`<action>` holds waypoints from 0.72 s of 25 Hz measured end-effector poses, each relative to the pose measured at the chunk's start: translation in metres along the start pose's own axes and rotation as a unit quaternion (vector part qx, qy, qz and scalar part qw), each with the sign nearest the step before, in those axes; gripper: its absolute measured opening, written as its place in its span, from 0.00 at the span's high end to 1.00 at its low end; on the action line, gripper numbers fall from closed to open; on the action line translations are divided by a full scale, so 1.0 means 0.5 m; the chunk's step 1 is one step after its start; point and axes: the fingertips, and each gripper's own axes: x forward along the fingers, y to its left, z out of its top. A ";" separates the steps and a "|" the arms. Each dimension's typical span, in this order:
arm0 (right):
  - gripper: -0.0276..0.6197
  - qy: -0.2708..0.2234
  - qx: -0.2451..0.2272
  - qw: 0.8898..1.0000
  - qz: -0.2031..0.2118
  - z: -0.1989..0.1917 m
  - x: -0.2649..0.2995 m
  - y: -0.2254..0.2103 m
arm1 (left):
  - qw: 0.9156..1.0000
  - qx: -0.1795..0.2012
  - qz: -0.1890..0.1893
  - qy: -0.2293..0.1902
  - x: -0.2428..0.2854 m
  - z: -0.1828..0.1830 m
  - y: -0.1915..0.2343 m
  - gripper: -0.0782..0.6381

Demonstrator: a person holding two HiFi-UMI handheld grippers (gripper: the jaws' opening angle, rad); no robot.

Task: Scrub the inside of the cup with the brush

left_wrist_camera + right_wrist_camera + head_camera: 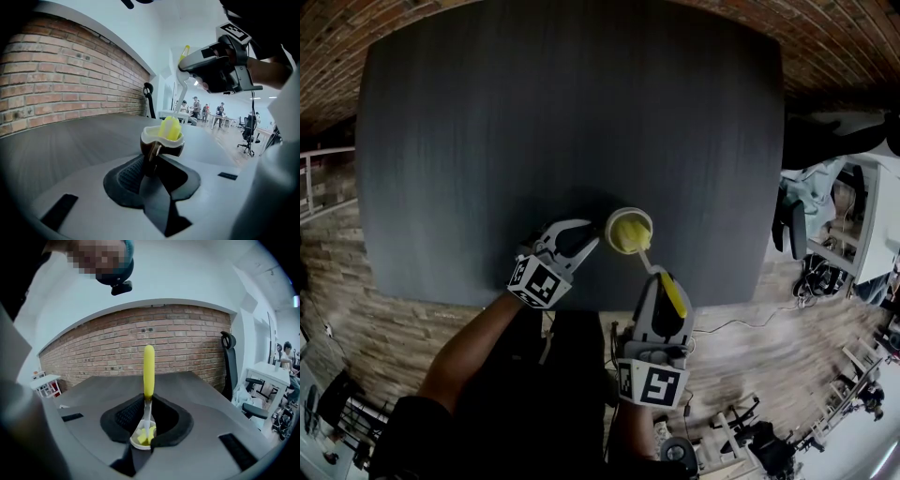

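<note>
A brown cup [628, 231] with a white rim stands on the dark table [534, 112] near its front edge. The brush's yellow sponge head [627, 234] sits inside the cup. My left gripper [589, 238] reaches in from the cup's left, and in the left gripper view its jaws are shut on the handle side of the cup [161, 146], with the sponge head [169, 129] poking above the rim. My right gripper [661, 281] is shut on the brush's yellow handle [148, 370]. That handle slopes down to the cup [143, 437] below the right gripper [149, 404].
A brick wall [140, 343] runs behind the table. Off the table's right side are office chairs [792, 225], desks and cables on a wooden floor. The table's front edge lies just below the cup in the head view.
</note>
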 end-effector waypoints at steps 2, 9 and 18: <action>0.85 -0.019 -0.004 1.000 -0.006 0.009 0.004 -0.004 | 1.000 0.000 0.000 0.000 -0.001 0.000 -0.001 0.75; 0.85 -0.069 0.014 0.997 -0.011 0.030 0.038 0.006 | 1.000 -0.002 0.002 -0.002 -0.005 -0.002 0.001 0.75; 0.85 -0.061 0.067 0.996 0.022 0.018 0.048 0.036 | 1.000 -0.002 -0.001 0.000 -0.006 -0.002 -0.005 0.75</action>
